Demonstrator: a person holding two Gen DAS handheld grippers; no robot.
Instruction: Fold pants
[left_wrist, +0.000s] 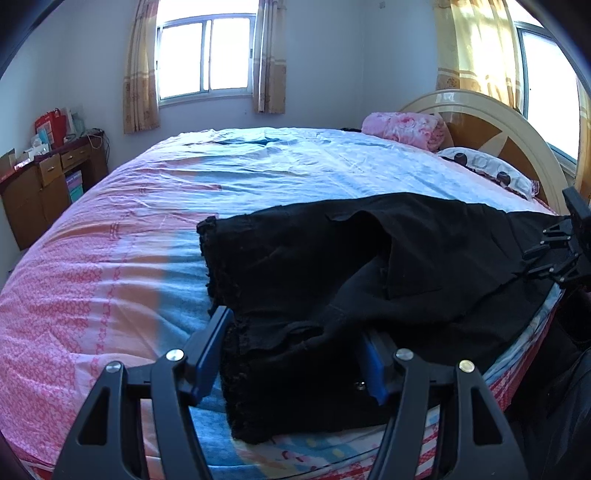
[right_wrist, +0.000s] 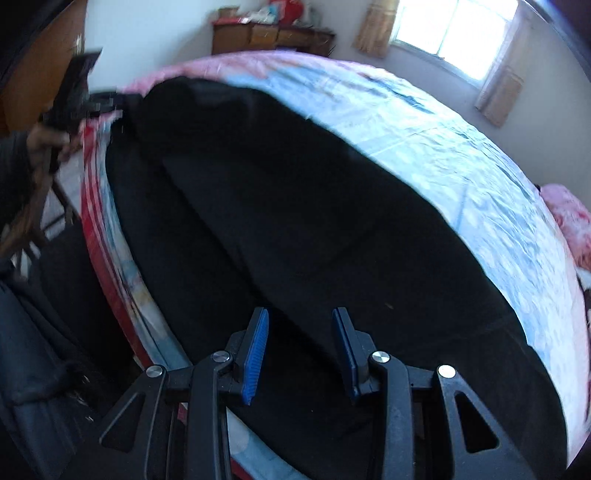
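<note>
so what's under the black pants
The pants lie on the bed's pink and blue sheet, near its front edge. The sheet directly beneath them is covered, so anything there can't be seen.

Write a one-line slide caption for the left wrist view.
Open left gripper straddles the lacy hem of black pants spread on a pink-and-blue bedsheet.

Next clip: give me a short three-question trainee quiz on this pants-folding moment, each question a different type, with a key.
1. True or false: the left gripper is open, its fingers on either side of the lace-trimmed hem of the black pants.
2. Multiple choice: the pants lie on A) the wooden desk, B) the bed sheet, C) the floor.
3. Fill in: the right gripper is ____ above the dark fabric.

Key: 1 true; 2 B; 3 open.
</note>
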